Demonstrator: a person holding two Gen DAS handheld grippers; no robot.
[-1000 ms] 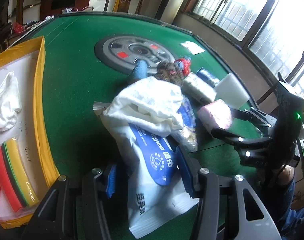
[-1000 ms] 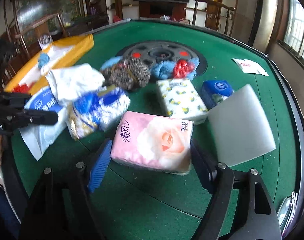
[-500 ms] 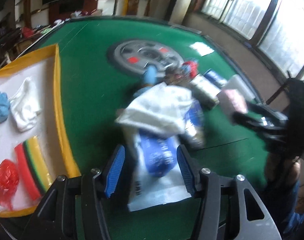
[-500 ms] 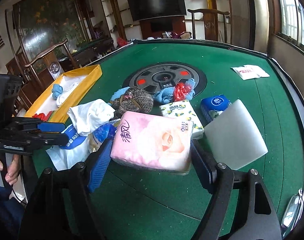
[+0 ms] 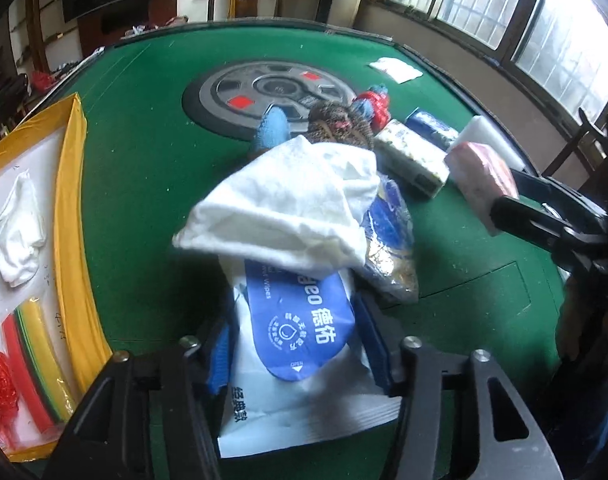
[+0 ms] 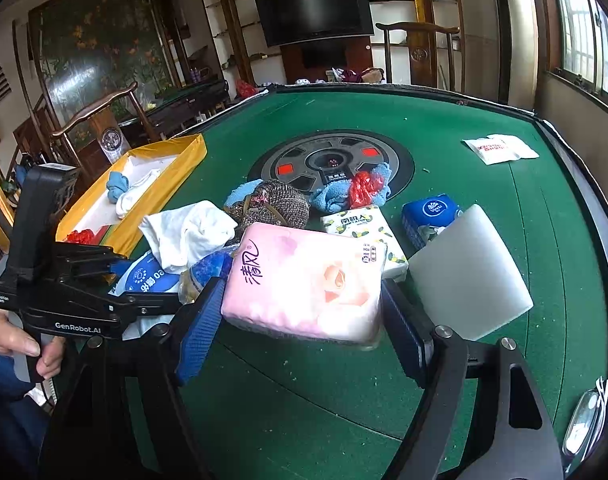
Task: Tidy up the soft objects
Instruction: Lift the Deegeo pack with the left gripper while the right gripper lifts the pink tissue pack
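Left gripper (image 5: 294, 350) jaws clamp wipes pack (image 5: 300, 344) (white cloth (image 5: 288, 204) draped on top); right gripper (image 6: 304, 320) jaws clamp pink tissue pack (image 6: 307, 284), frame centre.

— What changed on the right?
— The right gripper (image 6: 300, 316) lifted the pink tissue pack (image 6: 304, 280) clear of the green table (image 6: 443, 120).
— And the left?
— The left gripper (image 5: 296, 344) raised the wet wipes pack (image 5: 300, 344); the white cloth (image 5: 288, 204) rode up at its 12 o'clock end.

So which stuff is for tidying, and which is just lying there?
For tidying: pink tissue pack in right gripper; wipes pack in left gripper; white cloth; yellow tray.
Just lying there: television; wooden chair.
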